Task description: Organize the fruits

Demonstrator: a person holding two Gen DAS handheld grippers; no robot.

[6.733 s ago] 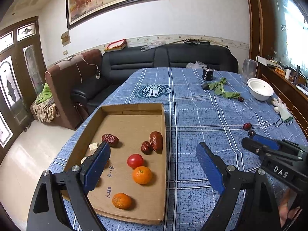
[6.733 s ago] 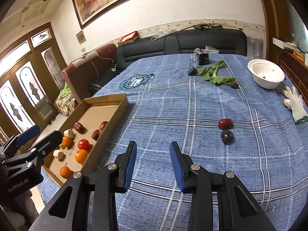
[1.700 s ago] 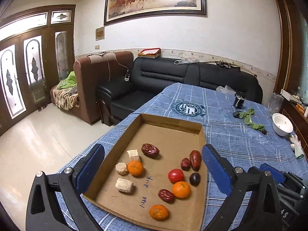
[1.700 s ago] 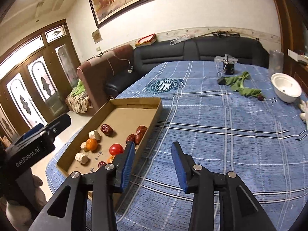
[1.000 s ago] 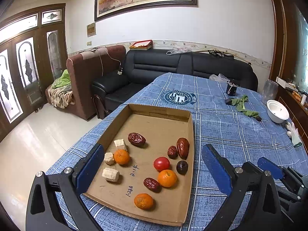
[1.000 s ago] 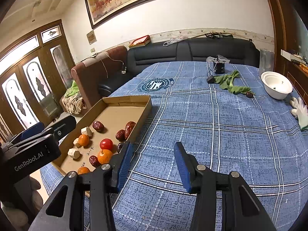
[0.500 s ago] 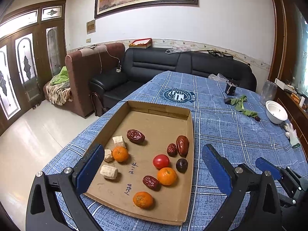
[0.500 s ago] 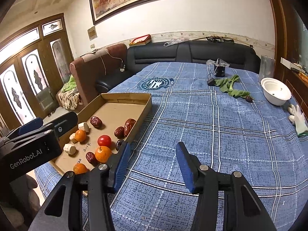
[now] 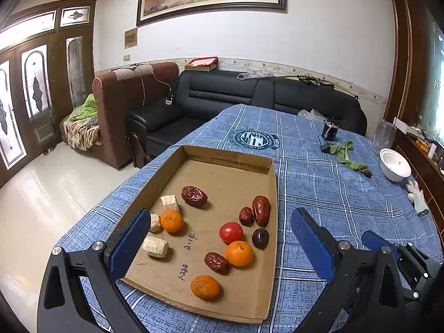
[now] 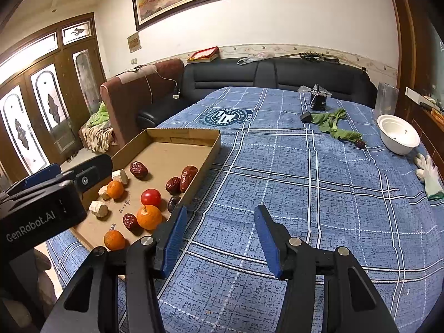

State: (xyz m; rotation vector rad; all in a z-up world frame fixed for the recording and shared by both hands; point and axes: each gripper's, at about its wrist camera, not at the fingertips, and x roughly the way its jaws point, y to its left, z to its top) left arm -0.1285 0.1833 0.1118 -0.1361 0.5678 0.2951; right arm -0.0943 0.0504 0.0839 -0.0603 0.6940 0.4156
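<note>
My left gripper (image 9: 219,238) sits at the bottom of its view, blue pads spread wide and holding nothing, framing the cardboard tray (image 9: 273,194) in the centre of the frame. My right gripper (image 10: 219,231) is likewise parted and empty, low in its own view over the blue plaid tablecloth (image 10: 319,194), with the tray off to the left.

Counting inside the tray, nearest first: three oranges (image 9: 204,287) (one by the near edge, one mid-right, one mid-left), one red tomato (image 9: 231,232), one dark plum (image 9: 260,238), four wrinkled red dates (image 9: 194,196) and three pale beige chunks (image 9: 155,246) along the left side.

Farther up, toward the right of the frame, lie a green cloth (image 9: 344,152), one small dark fruit (image 9: 368,174) just beside it on the cloth, one white bowl (image 9: 395,164) and a white glove (image 9: 416,194).
</note>
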